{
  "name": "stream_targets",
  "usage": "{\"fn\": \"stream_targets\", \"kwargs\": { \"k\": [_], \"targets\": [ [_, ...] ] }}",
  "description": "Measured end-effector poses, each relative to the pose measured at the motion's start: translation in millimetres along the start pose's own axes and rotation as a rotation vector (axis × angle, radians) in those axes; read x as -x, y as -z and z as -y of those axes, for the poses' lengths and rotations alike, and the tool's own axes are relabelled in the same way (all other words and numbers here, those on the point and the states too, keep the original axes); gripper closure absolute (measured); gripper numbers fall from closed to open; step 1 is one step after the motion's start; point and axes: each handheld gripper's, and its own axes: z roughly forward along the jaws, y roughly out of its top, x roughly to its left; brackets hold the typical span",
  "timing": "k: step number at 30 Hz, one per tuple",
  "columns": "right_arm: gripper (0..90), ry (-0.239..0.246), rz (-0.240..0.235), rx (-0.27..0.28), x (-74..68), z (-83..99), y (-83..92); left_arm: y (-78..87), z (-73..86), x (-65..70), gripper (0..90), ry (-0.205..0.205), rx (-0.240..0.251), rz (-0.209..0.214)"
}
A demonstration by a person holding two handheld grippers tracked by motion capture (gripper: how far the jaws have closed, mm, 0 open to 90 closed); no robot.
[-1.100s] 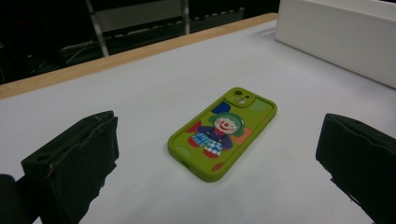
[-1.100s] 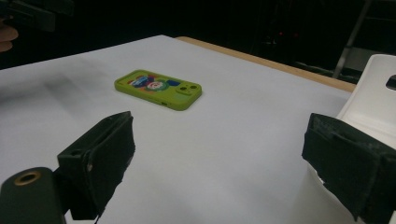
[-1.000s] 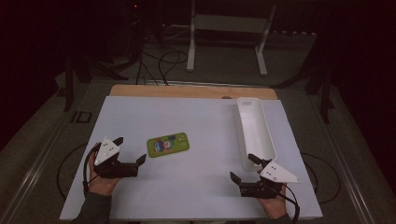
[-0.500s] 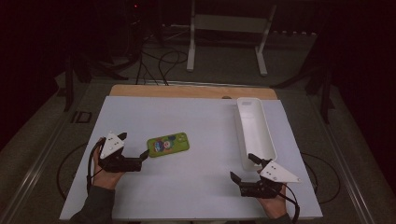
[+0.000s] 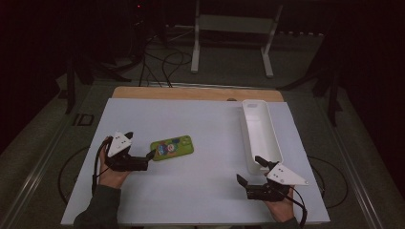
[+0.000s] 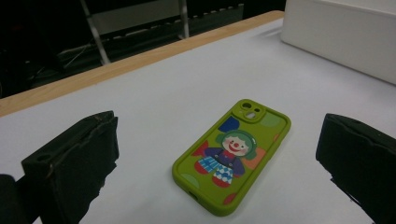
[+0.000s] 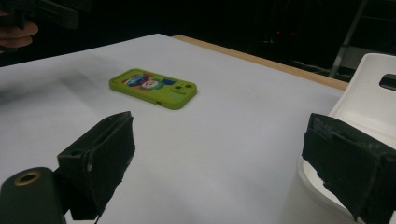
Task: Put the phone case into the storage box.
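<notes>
Left gripper point(image 5: 149, 157) sits spread wide, its tips right at the near end of the green phone case point(image 5: 172, 147), which lies flat on the white table sheet point(image 5: 200, 191) with bare sheet on every side. Right gripper point(image 5: 250, 171) rests gaping too, gripping nothing, near the front edge, one jaw beside the white tray point(image 5: 260, 136)'s near end.

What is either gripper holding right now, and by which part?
Nothing is held. The left gripper is open at the near end of the green phone case, which lies flat on the table; the right gripper is open and empty.
</notes>
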Motion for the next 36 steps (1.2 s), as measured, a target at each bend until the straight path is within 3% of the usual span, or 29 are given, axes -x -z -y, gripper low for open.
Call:
{"fn": "stream_targets", "kwargs": {
  "k": [36],
  "targets": [
    [8.7,-0.003,0.01,-0.009,10.9,0.7,3.7,-37.7,-7.4,-12.6,0.0,-0.007,-0.076,0.002]
  ]
}}
